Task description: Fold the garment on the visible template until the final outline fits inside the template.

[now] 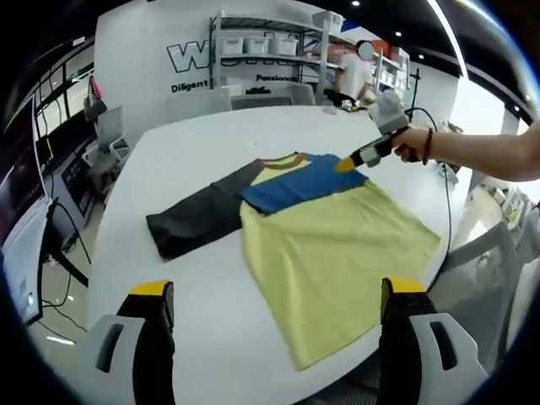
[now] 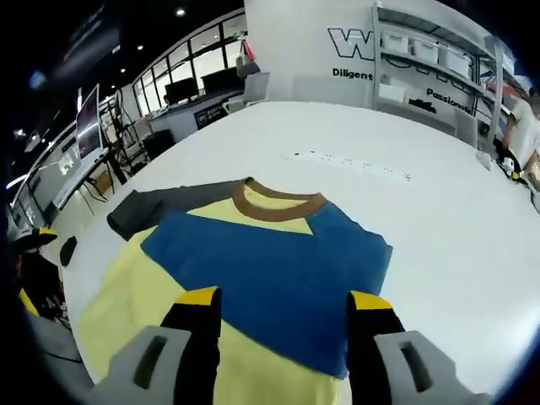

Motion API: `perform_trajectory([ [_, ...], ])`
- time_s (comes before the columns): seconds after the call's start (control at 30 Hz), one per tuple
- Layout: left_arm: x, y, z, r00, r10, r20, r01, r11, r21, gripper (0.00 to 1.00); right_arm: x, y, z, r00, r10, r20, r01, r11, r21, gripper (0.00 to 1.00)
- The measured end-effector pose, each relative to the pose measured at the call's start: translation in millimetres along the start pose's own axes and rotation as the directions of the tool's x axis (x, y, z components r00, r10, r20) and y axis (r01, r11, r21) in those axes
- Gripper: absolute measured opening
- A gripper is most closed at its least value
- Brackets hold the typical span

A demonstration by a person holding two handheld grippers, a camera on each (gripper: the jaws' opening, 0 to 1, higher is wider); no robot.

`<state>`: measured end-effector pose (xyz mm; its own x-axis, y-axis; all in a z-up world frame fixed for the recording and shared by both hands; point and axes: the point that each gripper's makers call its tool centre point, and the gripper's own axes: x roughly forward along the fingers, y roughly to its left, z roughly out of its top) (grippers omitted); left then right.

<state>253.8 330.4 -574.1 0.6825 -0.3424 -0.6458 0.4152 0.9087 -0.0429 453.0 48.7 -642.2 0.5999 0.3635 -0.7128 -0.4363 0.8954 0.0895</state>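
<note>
A yellow shirt [image 1: 337, 253] lies flat on the white table [image 1: 202, 143]. Its brown collar [image 1: 283, 159] points to the far side. A blue sleeve [image 1: 299, 181] is folded across the chest, and a dark grey sleeve [image 1: 198, 215] stretches out to the left. My left gripper [image 1: 278, 295] hangs open above the table's near edge, short of the hem. My right gripper [image 1: 348, 164], held by a hand [image 1: 412, 143], hovers at the blue part's right edge. In the right gripper view, my right gripper [image 2: 285, 308] stands open over the blue sleeve [image 2: 278, 270], below the collar [image 2: 274, 202].
A row of faint marks [image 2: 350, 162] crosses the table beyond the collar. Office chairs [image 1: 110, 135] stand at the left side, and another chair [image 1: 489, 253] at the right. Shelves with bins [image 1: 270, 46] and a person [image 1: 354, 76] are at the back. A cable [image 1: 443, 181] hangs past the right edge.
</note>
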Motion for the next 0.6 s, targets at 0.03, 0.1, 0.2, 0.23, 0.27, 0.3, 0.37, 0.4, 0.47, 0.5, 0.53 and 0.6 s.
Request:
perform_trajectory([
  [0.03, 0, -0.5, 0.2, 1.0, -0.002, 0.0, 0.002, 1.0, -0.001, 0.99, 1, -5, -2.6, 1.0, -0.007, -0.007, 0.007, 1.0, 0.003, 0.57],
  [0.1, 0, -1.7, 1.2, 1.0, -0.007, 0.008, 0.007, 1.0, -0.008, 0.99, 0, -14, -10.9, 0.999, -0.03, -0.035, 0.03, 0.999, 0.023, 0.56],
  [0.2, 1, -1.7, -2.1, 1.0, -0.008, -0.006, 0.008, 1.0, -0.015, 0.99, 0, -24, -21.7, 0.997, -0.045, -0.058, 0.048, 0.997, 0.055, 0.53],
  [0.23, 1, -1.6, -2.7, 1.0, -0.007, -0.006, 0.007, 1.0, -0.014, 0.99, -1, -27, -25.1, 0.997, -0.05, -0.065, 0.055, 0.996, 0.073, 0.52],
  [0.27, 1, -1.5, -3.7, 1.0, -0.007, -0.01, 0.007, 1.0, -0.018, 0.99, -1, -31, -27.5, 0.996, -0.056, -0.062, 0.062, 0.994, 0.094, 0.5],
  [0.3, 1, -1.3, -3.8, 1.0, -0.006, -0.009, 0.005, 1.0, -0.019, 0.99, -2, -33, -29.4, 0.996, -0.06, -0.063, 0.066, 0.992, 0.108, 0.48],
  [0.37, 0, -1.2, -3.7, 1.0, -0.006, -0.006, 0.006, 1.0, -0.02, 0.99, -3, -39, -35.8, 0.994, -0.076, -0.079, 0.087, 0.986, 0.144, 0.39],
  [0.4, 0, -1.4, -4.0, 1.0, -0.007, -0.007, 0.007, 1.0, -0.022, 0.99, -4, -48, -40.1, 0.99, -0.112, -0.091, 0.126, 0.977, 0.174, 0.35],
  [0.47, 0, -1.0, -4.3, 1.0, -0.006, -0.008, 0.006, 1.0, -0.022, 0.99, -3, -58, -44.3, 0.987, -0.131, -0.097, 0.147, 0.973, 0.177, 0.26],
  [0.5, 0, -0.4, -4.6, 1.0, -0.004, -0.01, 0.004, 1.0, -0.021, 0.99, -3, -60, -46.9, 0.986, -0.131, -0.105, 0.149, 0.972, 0.182, 0.24],
  [0.53, 0, -0.2, -4.5, 1.0, -0.003, -0.009, 0.003, 1.0, -0.02, 0.99, -3, -61, -47.8, 0.986, -0.132, -0.105, 0.15, 0.971, 0.187, 0.24],
  [0.6, -2, -0.1, -1.3, 1.0, -0.007, 0.011, 0.007, 0.999, -0.032, 0.99, -3, -61, -50.7, 0.987, -0.119, -0.109, 0.141, 0.963, 0.228, 0.23],
])
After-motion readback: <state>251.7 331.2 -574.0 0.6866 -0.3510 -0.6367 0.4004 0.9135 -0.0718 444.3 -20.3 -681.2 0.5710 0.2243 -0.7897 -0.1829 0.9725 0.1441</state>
